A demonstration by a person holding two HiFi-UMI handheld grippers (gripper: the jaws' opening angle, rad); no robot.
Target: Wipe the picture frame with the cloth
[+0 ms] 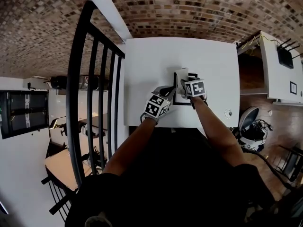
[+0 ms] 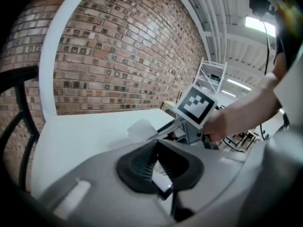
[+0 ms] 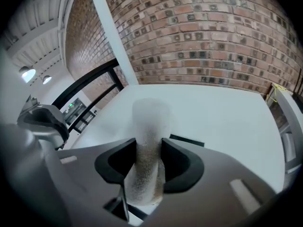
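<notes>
Both forearms reach forward over the near edge of the white counter [image 1: 142, 60], and the tongs meet near its middle, side by side. Left tongs [image 2: 159, 161] are pinched narrow on the edge of the frame [image 2: 161, 183]. Right tongs [image 3: 147, 160] clamp a rolled pale cloth [image 3: 149, 122], held over the frame. A brick wall [image 1: 189, 8] stands behind the counter, with a black railing [image 1: 90, 79] on the left.
</notes>
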